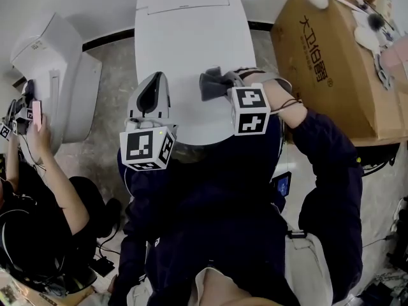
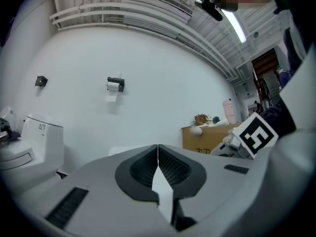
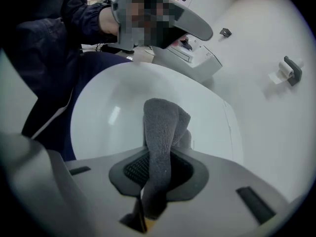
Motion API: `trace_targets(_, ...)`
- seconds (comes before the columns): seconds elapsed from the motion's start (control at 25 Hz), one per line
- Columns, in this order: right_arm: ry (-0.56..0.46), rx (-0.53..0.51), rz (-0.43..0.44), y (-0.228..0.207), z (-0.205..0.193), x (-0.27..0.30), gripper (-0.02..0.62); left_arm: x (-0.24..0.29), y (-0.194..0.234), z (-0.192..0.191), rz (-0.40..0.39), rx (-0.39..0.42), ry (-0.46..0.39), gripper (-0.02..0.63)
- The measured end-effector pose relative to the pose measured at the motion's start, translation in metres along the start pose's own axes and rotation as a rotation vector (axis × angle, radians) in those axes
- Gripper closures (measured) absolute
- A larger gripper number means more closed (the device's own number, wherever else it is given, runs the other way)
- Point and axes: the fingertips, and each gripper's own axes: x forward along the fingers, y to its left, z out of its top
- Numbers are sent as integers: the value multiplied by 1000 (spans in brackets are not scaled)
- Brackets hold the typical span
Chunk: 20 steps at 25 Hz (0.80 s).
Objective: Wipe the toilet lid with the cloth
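White wall (image 2: 163,93), grey mottled floor (image 1: 111,126), cardboard box (image 1: 325,69) right, second toilet (image 1: 60,75) left.

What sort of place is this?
Likely a mock-up bathroom or test room: a closed toilet lid, a second toilet beside it, a wall-mounted paper roll holder, and a cardboard box.

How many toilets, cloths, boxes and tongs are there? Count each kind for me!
Toilets: 2, the middle toilet and the side toilet
Cloths: 1, the grey cloth
Boxes: 1, the cardboard box
Tongs: 2, the left tongs shut and empty, the right tongs shut on the grey cloth
Total: 6
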Motion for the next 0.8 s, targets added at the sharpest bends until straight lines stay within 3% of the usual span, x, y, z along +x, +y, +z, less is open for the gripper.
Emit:
trace_targets(0.28, -24, 45, 100, 45, 13, -21, 518, 1, 0, -6, -7, -1, 11, 591)
trace_targets(0.4, -34, 46, 190, 59, 15, -26, 518, 2, 1, -8, -5, -6, 16, 591)
trace_targets(0.52, -78, 62, 252, 50, 15, -29, 517, 1, 1, -9, 0, -2, 19, 591)
trace_targets(0.64, -118, 124, 129, -9, 13, -27, 517, -2, 6, -8, 15, -8, 20, 591)
trace_targets(0.8, -88, 150, -160, -118, 2, -10, 517, -9, 12, -10, 45, -15, 26, 591)
